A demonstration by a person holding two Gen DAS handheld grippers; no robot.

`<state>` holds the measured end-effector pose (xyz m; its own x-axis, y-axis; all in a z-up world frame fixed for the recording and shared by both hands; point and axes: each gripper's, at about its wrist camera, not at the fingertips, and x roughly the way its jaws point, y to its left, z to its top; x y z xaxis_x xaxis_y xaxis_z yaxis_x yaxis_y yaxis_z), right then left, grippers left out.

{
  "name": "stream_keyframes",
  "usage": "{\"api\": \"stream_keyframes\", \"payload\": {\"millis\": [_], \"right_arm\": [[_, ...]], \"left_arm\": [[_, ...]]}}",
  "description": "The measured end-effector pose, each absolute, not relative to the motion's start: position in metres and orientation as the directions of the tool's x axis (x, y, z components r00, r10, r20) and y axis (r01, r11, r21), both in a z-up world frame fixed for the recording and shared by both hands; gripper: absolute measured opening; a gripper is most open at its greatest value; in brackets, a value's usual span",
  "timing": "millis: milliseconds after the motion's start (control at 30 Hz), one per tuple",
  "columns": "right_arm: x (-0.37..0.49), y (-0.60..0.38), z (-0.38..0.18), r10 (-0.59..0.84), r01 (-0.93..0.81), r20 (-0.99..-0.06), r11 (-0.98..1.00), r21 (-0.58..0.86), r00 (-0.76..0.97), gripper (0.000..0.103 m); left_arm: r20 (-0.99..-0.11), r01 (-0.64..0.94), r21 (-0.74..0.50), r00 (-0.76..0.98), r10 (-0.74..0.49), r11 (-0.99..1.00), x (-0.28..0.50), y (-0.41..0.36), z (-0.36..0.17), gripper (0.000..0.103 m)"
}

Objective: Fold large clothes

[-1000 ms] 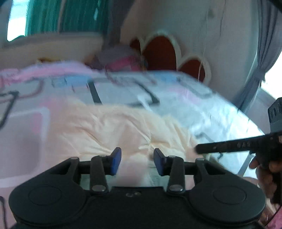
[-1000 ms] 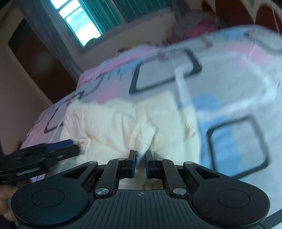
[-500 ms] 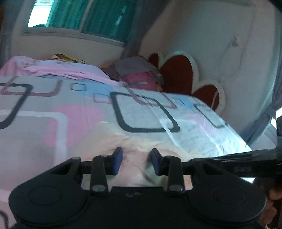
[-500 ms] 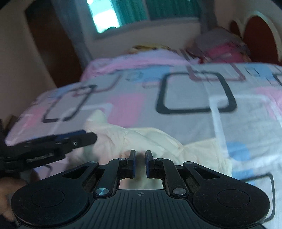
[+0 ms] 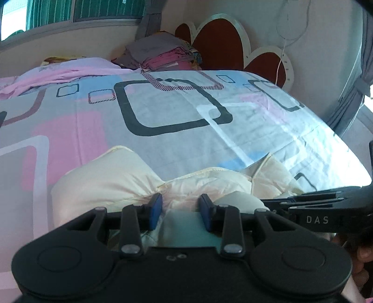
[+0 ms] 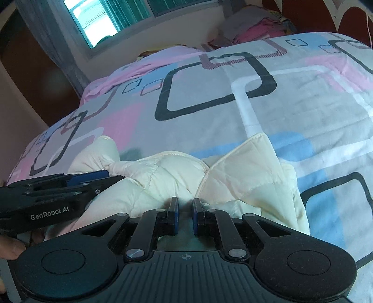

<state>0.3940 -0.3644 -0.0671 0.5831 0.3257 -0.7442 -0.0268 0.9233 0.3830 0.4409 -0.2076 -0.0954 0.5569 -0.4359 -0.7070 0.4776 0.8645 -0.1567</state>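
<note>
Jacket, cream and quilted, lies bunched at the near edge of the bed. We find our left tongs grasping its fabric, and our right tongs clenched on a fold of it.

Cream, faintly quilted padded garment, pale mint lining at its opening. Bedsheet in light grey, patterned with rounded squares: thick black outlines, thinner maroon hatched ones, white bands, solid pink and sky-blue blocks. Black left gripper with blue pads; black right gripper, pads likewise blue, white lettering on its side in the left wrist view. Lilac-pink blanket at the far edge. Folded stack in grey and magenta. Headboard of dark red lobes edged in white. Green striped window covering. Grey curtain.
</note>
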Motion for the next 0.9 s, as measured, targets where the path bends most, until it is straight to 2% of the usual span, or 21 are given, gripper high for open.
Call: {"api": "stream_keyframes", "payload": {"millis": [100, 200, 233, 267, 300, 333, 467, 600, 700, 767, 800, 833, 900], "right_arm": [[0.388, -0.367, -0.052, 0.321, -0.025, -0.745, 0.925, 0.379, 0.584, 0.009], [0.370, -0.366, -0.028, 0.313, -0.049, -0.721, 0.931, 0.363, 0.618, 0.010], [0.364, -0.364, -0.022, 0.322, -0.069, -0.716, 0.931, 0.359, 0.619, 0.019], [0.358, -0.361, -0.017, 0.326, -0.085, -0.708, 0.932, 0.354, 0.627, 0.042], [0.350, -0.358, -0.010, 0.327, -0.108, -0.695, 0.934, 0.341, 0.640, 0.054], [0.344, -0.353, -0.006, 0.328, -0.131, -0.692, 0.937, 0.323, 0.643, 0.061], [0.323, -0.339, -0.011, 0.295, -0.183, -0.739, 0.955, 0.232, 0.606, 0.060], [0.317, -0.341, -0.036, 0.304, -0.160, -0.765, 0.952, 0.260, 0.568, 0.060], [0.317, -0.342, -0.049, 0.298, -0.160, -0.768, 0.954, 0.252, 0.567, 0.060], [0.319, -0.344, -0.046, 0.296, -0.152, -0.779, 0.955, 0.255, 0.552, 0.059], [0.315, -0.346, -0.038, 0.289, -0.146, -0.777, 0.957, 0.251, 0.559, 0.055], [0.310, -0.350, -0.029, 0.294, -0.142, -0.762, 0.955, 0.262, 0.576, 0.052], [0.295, -0.360, -0.013, 0.331, -0.154, -0.733, 0.941, 0.301, 0.594, 0.052]], "left_arm": [[-0.689, 0.477, -0.160, 0.573, -0.444, 0.864, 0.433, -0.199, -0.082, 0.037], [-0.640, 0.489, -0.175, 0.603, -0.476, 0.854, 0.409, -0.187, -0.059, 0.047], [-0.627, 0.496, -0.181, 0.607, -0.489, 0.849, 0.398, -0.184, -0.054, 0.047], [-0.622, 0.505, -0.184, 0.605, -0.497, 0.843, 0.389, -0.181, -0.050, 0.047], [-0.619, 0.509, -0.182, 0.605, -0.500, 0.841, 0.380, -0.179, -0.047, 0.047], [-0.613, 0.510, -0.188, 0.607, -0.506, 0.839, 0.371, -0.175, -0.044, 0.047], [-0.615, 0.507, -0.227, 0.588, -0.526, 0.831, 0.344, -0.168, -0.050, 0.047], [-0.653, 0.524, -0.156, 0.582, -0.485, 0.838, 0.337, -0.180, -0.069, 0.046], [-0.663, 0.511, -0.162, 0.577, -0.476, 0.844, 0.341, -0.184, -0.080, 0.046], [-0.670, 0.513, -0.154, 0.574, -0.471, 0.844, 0.340, -0.184, -0.079, 0.046], [-0.669, 0.513, -0.154, 0.574, -0.471, 0.844, 0.337, -0.183, -0.075, 0.046], [-0.659, 0.508, -0.162, 0.582, -0.476, 0.846, 0.332, -0.180, -0.068, 0.046], [-0.632, 0.508, -0.190, 0.592, -0.500, 0.840, 0.320, -0.170, -0.056, 0.046]]}}
